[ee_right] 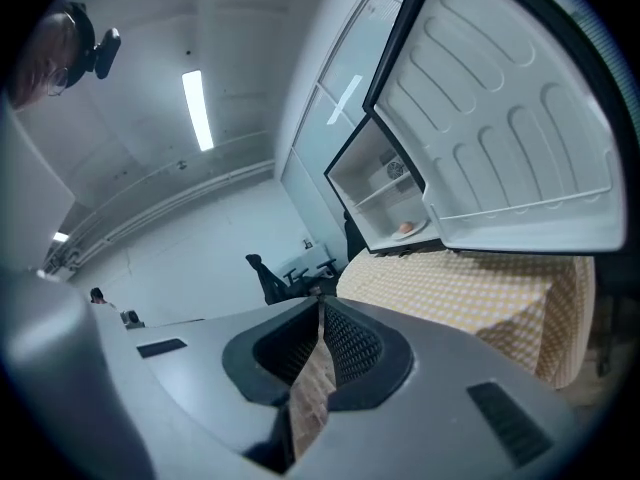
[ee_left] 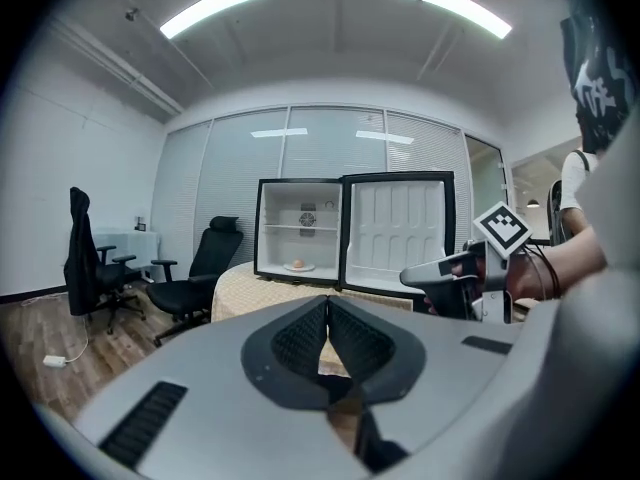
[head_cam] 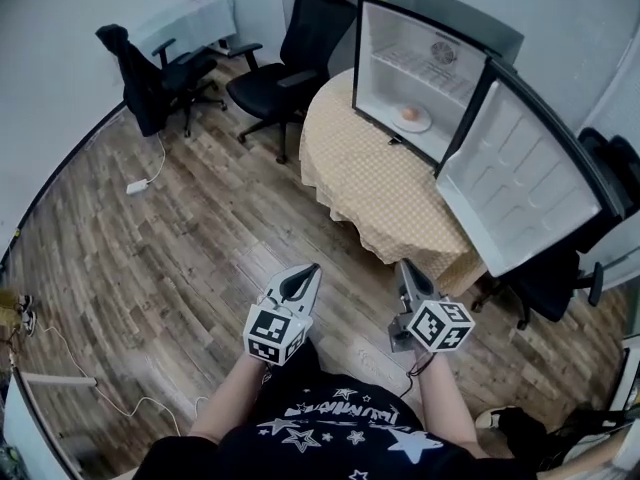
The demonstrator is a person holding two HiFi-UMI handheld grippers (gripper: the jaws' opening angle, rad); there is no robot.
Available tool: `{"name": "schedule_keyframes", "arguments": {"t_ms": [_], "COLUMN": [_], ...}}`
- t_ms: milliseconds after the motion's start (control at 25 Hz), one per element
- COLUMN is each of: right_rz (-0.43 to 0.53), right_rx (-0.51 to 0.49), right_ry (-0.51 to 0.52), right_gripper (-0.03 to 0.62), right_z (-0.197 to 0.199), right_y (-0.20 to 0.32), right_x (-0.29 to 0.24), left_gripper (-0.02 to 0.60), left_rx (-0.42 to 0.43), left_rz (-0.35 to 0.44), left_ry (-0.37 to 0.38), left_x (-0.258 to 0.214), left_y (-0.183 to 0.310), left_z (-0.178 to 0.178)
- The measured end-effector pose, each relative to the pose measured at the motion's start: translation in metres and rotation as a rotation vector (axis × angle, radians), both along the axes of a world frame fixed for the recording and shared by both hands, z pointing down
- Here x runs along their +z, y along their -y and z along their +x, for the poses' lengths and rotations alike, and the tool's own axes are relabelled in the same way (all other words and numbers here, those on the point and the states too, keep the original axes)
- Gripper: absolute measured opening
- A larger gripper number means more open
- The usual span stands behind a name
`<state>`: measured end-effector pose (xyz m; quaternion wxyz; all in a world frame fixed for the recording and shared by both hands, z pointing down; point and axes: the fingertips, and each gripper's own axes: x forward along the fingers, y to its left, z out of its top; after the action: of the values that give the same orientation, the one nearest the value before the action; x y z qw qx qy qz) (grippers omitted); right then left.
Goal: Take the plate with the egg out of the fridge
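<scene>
left tongs (head_cam: pixel 311 267) and right tongs (head_cam: pixel 403 264) closed, empty. plate (head_cam: pixel 422 121) likely stiff, slick; egg (head_cam: pixel 409 114) loose, fragile: pinch near rim, keep level.

Black star-print T-shirt (head_cam: pixel 345 436), black-and-white marker cubes (head_cam: pixel 275 334)

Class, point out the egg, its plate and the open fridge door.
egg (head_cam: pixel 409 114), head view, top of the egg.
plate (head_cam: pixel 424 122), head view, bare right rim.
fridge door (head_cam: pixel 520 173), head view, white inner panel.
</scene>
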<state>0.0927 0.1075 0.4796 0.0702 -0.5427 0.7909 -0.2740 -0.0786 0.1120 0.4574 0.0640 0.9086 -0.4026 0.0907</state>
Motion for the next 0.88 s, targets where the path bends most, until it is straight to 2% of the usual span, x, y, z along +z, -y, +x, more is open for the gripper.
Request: {"name": "schedule_keyframes", "arguments": {"t_ms": [160, 320, 600, 880], "right_rz": [-0.014, -0.023, -0.029, -0.029], "right_rx": [0.032, 0.077, 0.144, 0.159], "right_ry": [-0.009, 0.003, -0.004, -0.020], "right_gripper": [0.034, 0.034, 0.034, 0.034], "right_z": [-0.016, -0.029, -0.046, -0.074], "right_y": [0.032, 0.060, 0.097, 0.132], "right_x": [0.001, -0.001, -0.003, -0.008], "left_gripper": [0.009, 0.009, 0.009, 0.009], "left_rx": [0.037, 0.058, 0.112, 0.118], "left_rz": [0.014, -0.008, -0.010, -0.014], "left_ry": [0.002, -0.016, -0.035, -0.071], "left_x": [-0.004, -0.003, -0.001, -0.004], "left_y": [0.041, 0.077, 0.122, 0.157], "left_z": [-0.015, -0.029, -0.050, -0.081]}}
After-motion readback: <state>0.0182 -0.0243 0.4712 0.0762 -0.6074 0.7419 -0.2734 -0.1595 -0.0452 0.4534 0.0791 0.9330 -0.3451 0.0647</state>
